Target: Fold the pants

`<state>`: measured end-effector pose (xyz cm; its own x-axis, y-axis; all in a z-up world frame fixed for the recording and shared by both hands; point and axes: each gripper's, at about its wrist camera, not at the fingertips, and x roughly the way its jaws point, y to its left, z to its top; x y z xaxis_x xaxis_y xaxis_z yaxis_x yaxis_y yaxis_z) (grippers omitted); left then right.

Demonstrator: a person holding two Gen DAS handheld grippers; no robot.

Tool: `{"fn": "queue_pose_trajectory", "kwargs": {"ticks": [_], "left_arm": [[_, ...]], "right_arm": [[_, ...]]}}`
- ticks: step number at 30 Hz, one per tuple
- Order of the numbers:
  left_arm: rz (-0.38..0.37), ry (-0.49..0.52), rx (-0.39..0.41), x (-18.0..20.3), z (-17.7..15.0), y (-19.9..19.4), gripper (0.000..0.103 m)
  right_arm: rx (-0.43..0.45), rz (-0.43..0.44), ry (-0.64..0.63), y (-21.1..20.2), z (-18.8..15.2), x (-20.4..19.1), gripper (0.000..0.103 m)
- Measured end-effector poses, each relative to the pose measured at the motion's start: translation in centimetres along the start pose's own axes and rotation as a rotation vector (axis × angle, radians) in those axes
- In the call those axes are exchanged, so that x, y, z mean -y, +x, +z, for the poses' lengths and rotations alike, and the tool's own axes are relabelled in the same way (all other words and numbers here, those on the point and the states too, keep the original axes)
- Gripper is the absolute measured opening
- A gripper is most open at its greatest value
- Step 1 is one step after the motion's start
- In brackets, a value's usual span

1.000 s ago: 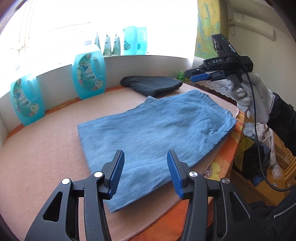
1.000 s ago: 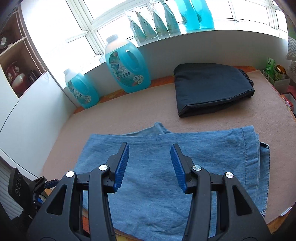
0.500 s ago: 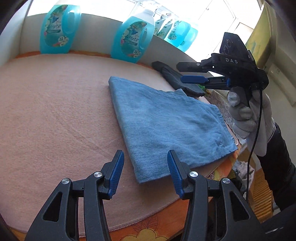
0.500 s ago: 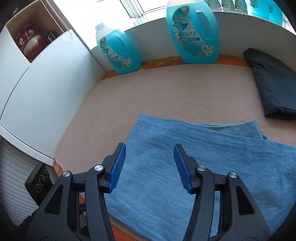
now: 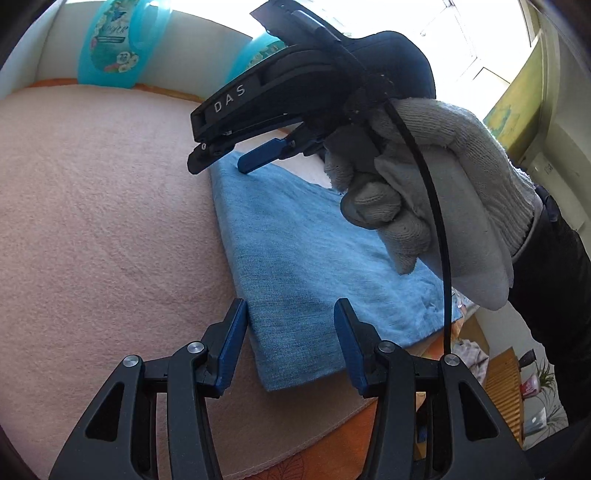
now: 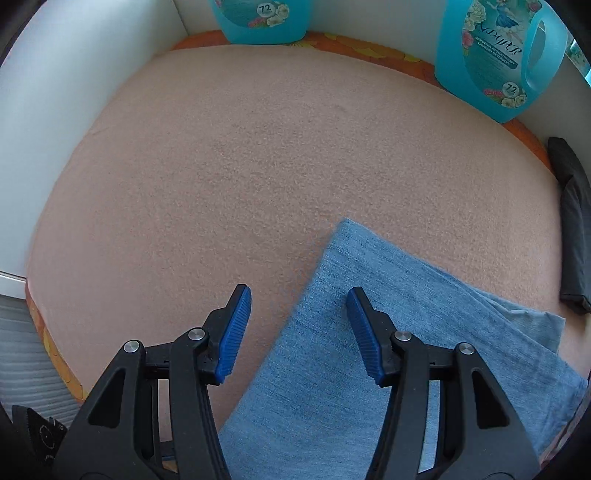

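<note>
- Blue folded denim pants (image 5: 314, 258) lie lower right on the peach fleece table cover (image 6: 240, 166).
- Left gripper (image 5: 288, 347) and right gripper (image 6: 297, 332) straddle the left fold edge, jaws wide, empty.
- Likely next: pinch that edge for another fold.

– What stands along the back wall?
– Two turquoise detergent jugs (image 6: 491, 55) (image 6: 258, 18) on the peach-coloured mat (image 6: 240, 155).
– And at the right edge?
– A folded dark garment (image 6: 570, 221).
</note>
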<state>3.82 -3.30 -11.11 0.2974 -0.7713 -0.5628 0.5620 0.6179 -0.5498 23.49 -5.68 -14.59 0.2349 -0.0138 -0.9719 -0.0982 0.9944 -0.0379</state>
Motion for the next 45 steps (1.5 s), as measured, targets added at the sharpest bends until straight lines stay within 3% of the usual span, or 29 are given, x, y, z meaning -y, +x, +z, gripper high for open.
{"fn": "queue_pose_trajectory", "kwargs": {"ticks": [6,9,11,14,19,22,24,28,31,34,36,38,42,45], "left_arm": [[0.004,0.009,-0.009,-0.2,0.0,0.0,0.047],[0.001,0.011,-0.018,-0.2,0.0,0.1,0.047],[0.005,0.009,-0.025,-0.2,-0.1,0.1,0.047],[0.013,-0.029,-0.038,-0.6,0.3,0.5,0.047],[-0.046,-0.092,-0.063,-0.8,1.1,0.9,0.047],[-0.078,-0.054,-0.056,0.3,2.1,1.1,0.046],[-0.099,-0.039,-0.053,0.9,2.9,1.3,0.026],[-0.117,0.015,-0.021,2.1,4.0,0.1,0.017],[-0.1,0.07,0.006,2.7,4.2,-0.8,0.016],[-0.079,0.059,-0.008,1.8,3.3,-0.3,0.016],[-0.062,0.055,-0.015,1.5,2.5,-0.1,0.016],[-0.06,0.026,-0.012,0.9,2.1,0.1,0.016],[-0.074,0.003,0.006,0.0,1.8,-0.4,0.016],[-0.073,0.025,0.022,0.9,1.9,-0.5,0.016]], "right_arm": [[-0.063,-0.115,-0.047,1.8,0.7,-0.6,0.056],[-0.058,-0.114,-0.05,1.8,0.6,-0.3,0.047],[-0.048,-0.139,-0.067,1.7,0.6,-0.2,0.02],[-0.018,-0.069,-0.031,0.6,0.2,1.0,0.01],[0.078,0.068,0.062,-2.8,-0.8,3.7,0.007],[0.14,0.113,0.102,-5.3,-1.3,5.4,0.006],[0.177,0.133,0.127,-6.7,-1.6,6.5,0.006],[0.26,0.174,0.16,-9.5,-2.0,8.1,0.004],[0.277,0.183,0.138,-10.0,-1.8,8.2,0.004],[0.233,0.178,0.125,-8.6,-1.1,7.6,0.004],[0.197,0.173,0.13,-7.5,-1.2,7.3,0.015],[0.179,0.144,0.126,-6.7,-1.4,6.9,0.044],[0.087,0.149,0.094,-4.8,-1.2,5.2,0.049],[0.031,0.083,0.053,-3.2,-0.8,3.4,0.049]]}}
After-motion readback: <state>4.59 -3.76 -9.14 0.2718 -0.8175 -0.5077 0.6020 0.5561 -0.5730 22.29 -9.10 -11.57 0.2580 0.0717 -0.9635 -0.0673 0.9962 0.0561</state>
